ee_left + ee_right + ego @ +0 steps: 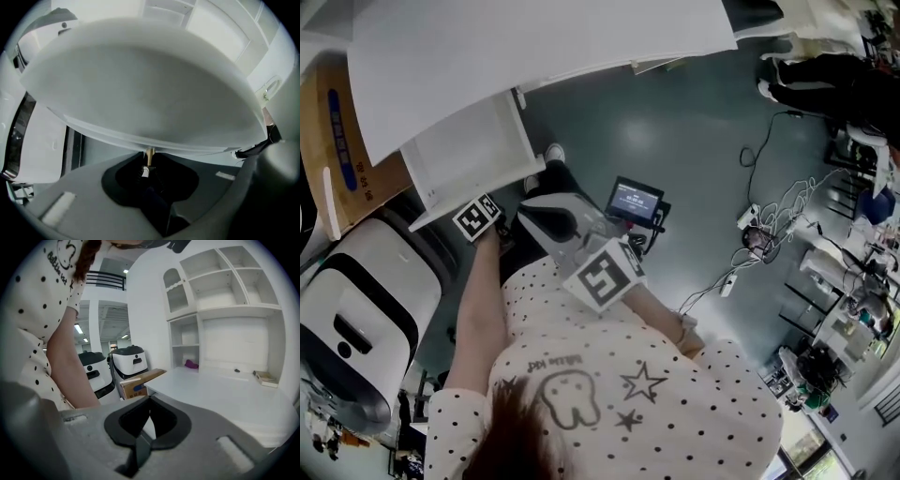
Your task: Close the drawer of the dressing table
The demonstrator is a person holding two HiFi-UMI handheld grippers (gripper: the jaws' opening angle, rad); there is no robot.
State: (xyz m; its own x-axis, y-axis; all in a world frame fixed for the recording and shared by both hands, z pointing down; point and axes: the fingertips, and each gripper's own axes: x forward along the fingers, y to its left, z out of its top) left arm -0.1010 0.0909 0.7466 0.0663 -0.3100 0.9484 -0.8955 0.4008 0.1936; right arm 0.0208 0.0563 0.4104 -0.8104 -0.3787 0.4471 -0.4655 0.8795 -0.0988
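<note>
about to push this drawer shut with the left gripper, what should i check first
1. drawer open: ok, it is pulled out below the tabletop.
2. knob lined up with the left gripper: ok, it sits at the jaw tips.
3. Grip on the knob: cannot tell, the jaw tips are dark.
4. right gripper out of the way: ok, it faces the tabletop, nothing between its jaws.
5. Nothing poking above the drawer rim: ok in the head view.
</note>
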